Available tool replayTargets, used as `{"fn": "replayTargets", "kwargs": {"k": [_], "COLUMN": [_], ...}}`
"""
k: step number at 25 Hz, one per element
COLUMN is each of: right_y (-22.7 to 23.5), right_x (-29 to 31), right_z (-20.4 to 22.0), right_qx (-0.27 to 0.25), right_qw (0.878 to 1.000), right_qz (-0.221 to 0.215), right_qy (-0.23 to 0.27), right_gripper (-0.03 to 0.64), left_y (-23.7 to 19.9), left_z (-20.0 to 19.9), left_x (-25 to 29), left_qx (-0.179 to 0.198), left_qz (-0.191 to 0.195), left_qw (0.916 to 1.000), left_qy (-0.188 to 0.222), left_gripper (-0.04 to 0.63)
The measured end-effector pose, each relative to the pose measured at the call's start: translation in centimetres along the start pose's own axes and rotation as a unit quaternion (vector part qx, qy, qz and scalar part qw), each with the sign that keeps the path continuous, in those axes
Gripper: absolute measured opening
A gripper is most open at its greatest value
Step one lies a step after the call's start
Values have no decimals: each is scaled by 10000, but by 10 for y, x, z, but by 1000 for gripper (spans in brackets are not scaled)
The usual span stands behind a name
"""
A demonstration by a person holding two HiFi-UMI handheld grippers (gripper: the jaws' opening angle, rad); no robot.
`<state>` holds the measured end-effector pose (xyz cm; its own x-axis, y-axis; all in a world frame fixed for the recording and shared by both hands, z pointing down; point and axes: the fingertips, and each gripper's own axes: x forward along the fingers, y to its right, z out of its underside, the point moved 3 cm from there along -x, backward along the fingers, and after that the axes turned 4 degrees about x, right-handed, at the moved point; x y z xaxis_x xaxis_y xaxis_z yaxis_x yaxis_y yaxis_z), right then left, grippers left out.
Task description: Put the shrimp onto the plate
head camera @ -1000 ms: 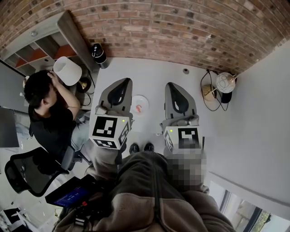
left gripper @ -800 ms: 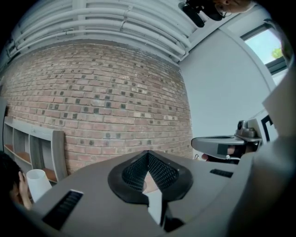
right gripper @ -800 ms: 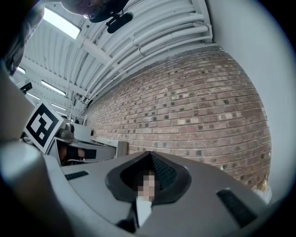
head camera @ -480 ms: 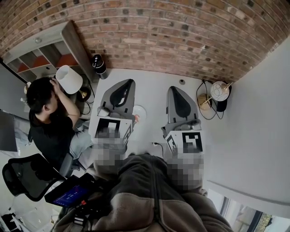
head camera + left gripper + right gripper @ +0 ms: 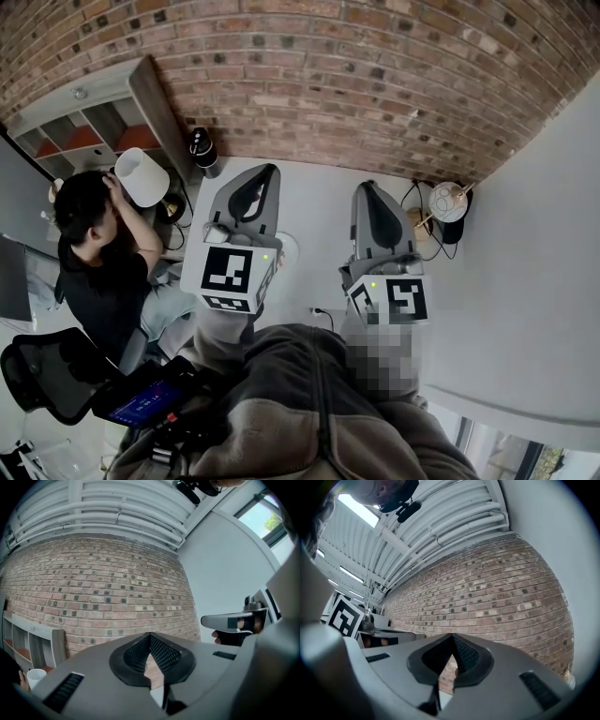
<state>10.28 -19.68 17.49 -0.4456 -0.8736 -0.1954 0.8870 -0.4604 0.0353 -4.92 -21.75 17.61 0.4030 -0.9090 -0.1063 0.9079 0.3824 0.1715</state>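
Observation:
In the head view a small white plate lies on the white table, mostly covered by my left gripper. I cannot make out the shrimp. The left gripper is held above the table with its jaws shut and nothing between them. To its right, my right gripper is level with it and also shut and empty. Both gripper views look upward at the brick wall and ceiling; the right gripper shows its jaw tips touching.
A person sits at the table's left end, beside a white lamp and a black speaker. A shelf unit stands against the wall. A round lamp with cables sits at the right. An office chair is lower left.
Both grippers have come up and closer together in the head view. The left one now covers most of the plate, and the shrimp seen on it before is hidden.

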Motion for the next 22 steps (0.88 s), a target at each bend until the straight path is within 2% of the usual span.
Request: {"fn": "replayTargets", "kwargs": {"k": [22], "right_y": [-1], "right_x": [9], "right_z": [-6], "right_qx": [-44], "right_qw": [9999], "right_qz": [-62], "right_qy": [73], "right_gripper": [0], "left_y": [-10], "left_z": [-7], "left_x": [2], "left_qx": [132], "left_qz": [-207], "left_qw": [9997], "left_qy": [8], "left_gripper": [5]}}
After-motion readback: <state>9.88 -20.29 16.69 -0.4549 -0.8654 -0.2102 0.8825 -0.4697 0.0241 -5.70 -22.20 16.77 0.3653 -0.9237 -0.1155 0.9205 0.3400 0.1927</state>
